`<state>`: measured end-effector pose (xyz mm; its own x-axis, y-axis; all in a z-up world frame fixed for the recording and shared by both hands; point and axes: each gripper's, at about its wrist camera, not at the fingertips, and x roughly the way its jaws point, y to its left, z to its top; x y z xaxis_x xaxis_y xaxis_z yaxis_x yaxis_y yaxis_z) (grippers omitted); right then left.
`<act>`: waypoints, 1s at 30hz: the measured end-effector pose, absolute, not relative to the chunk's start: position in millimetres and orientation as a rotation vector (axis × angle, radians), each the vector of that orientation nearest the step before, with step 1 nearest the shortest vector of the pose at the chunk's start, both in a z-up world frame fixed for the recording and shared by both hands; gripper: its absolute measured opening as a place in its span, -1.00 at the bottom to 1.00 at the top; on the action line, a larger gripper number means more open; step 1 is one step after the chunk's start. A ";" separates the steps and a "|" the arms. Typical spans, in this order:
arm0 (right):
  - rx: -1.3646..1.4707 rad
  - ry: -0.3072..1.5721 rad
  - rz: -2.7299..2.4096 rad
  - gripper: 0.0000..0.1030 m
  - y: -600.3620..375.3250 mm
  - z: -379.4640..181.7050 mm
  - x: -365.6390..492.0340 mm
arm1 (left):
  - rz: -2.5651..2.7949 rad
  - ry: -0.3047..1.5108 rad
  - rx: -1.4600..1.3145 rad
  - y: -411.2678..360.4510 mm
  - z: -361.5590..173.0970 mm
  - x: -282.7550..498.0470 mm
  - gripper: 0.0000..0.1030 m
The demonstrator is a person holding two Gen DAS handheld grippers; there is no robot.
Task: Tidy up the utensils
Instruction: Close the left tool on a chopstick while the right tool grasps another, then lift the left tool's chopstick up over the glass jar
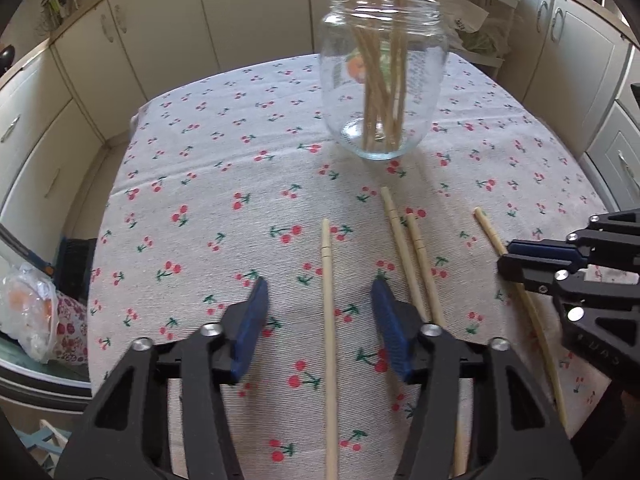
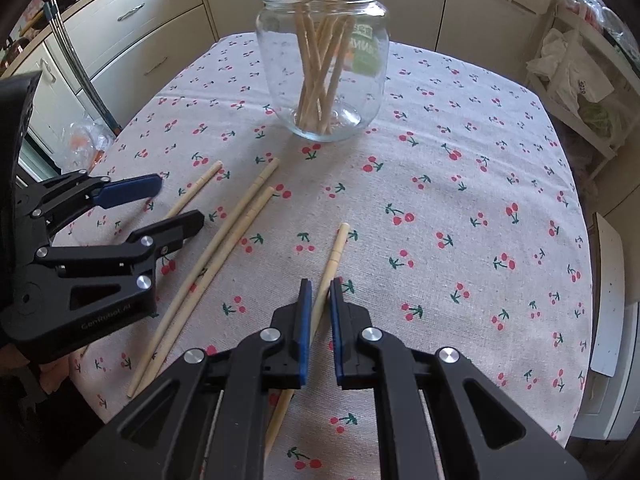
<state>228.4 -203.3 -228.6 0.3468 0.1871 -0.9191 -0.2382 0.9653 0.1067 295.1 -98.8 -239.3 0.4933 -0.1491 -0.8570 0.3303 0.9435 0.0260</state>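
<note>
I hold a hand-held gripper in each hand above a bench (image 1: 192, 184) covered in a cherry-print cloth. A clear glass jar (image 2: 324, 64) stands upright at the far middle with a loose bunch of pale wooden chopsticks leaning inside it. Four more chopsticks lie flat on the cloth, nearer to me.

My left hand-held gripper (image 1: 320, 298) is partly open, its blue pads on either side of a single chopstick (image 1: 329, 320) without touching it. My right hand-held gripper (image 2: 319, 300) is narrowed almost shut around the right-most chopstick (image 2: 328, 272), and the pads appear to pinch it. Between the two grippers lies a pair of chopsticks (image 2: 224, 240) side by side, touching.

I judge these sticks to be light, stiff and smooth, likely to roll or pivot if pinched near an end. Gripping around the middle should keep each one balanced. The jar looks fragile and could tip if knocked.

The left wrist view shows the gap on both sides of the stick under my left hand. The right wrist view shows the tight grip on the right stick, and the jar's green label, which looks blurred from the other side.
</note>
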 end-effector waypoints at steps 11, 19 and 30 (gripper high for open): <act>0.050 1.148 0.285 -0.86 -216.0 -230.6 225.1 | -0.381 1.025 -0.006 -88.6 -220.1 316.0 -0.91; 0.177 1.111 0.290 -0.88 -231.7 -232.5 219.8 | -0.445 0.682 -0.262 -59.3 -132.6 334.1 -0.91; 0.425 1.014 0.293 -0.88 -265.4 -240.9 209.9 | -0.328 0.275 -0.352 -81.2 -61.2 350.4 -0.91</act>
